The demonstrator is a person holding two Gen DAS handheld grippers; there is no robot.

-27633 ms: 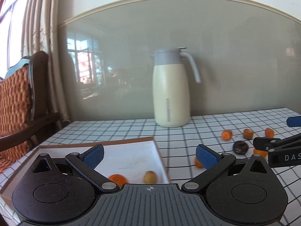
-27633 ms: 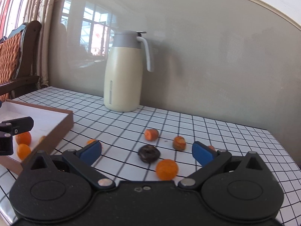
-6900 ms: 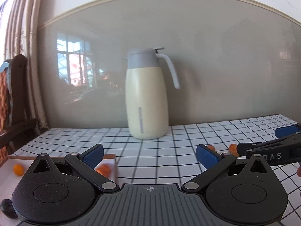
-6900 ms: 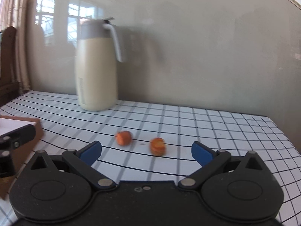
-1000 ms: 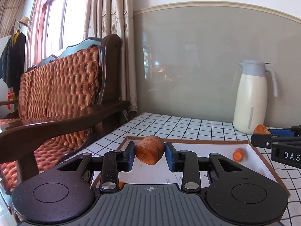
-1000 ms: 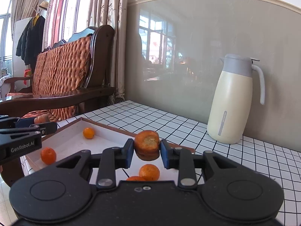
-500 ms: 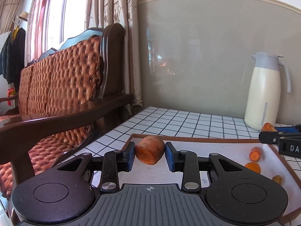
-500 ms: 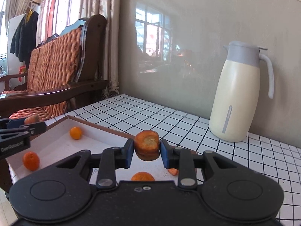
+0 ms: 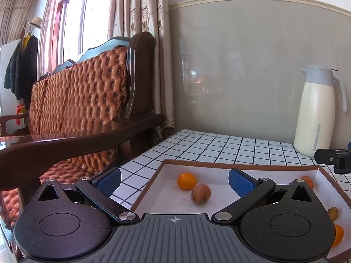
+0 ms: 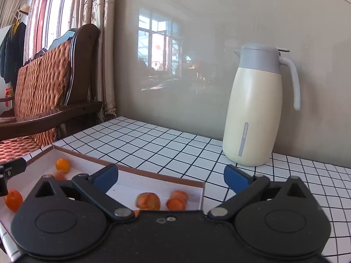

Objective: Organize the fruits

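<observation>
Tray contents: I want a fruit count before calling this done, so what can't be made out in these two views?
- Left wrist view: the gripper body covers the near part of the tray; fruit at the right is half hidden.
- Left wrist view: the brownish fruit is blurred.
- Right wrist view: the gripper body hides the tray's near part; one fruit is blurred.

We see a cream thermos jug with a grey lid and a pale curved handle, standing upright on a white tablecloth with a black grid, at the far side just before the grey wall panel. To the left we see a dark wooden sofa with orange quilted cushions, its armrest reaching toward the table. Behind it hang beige patterned curtains beside a bright window. At the far left, dark coats hang under a straw hat.
</observation>
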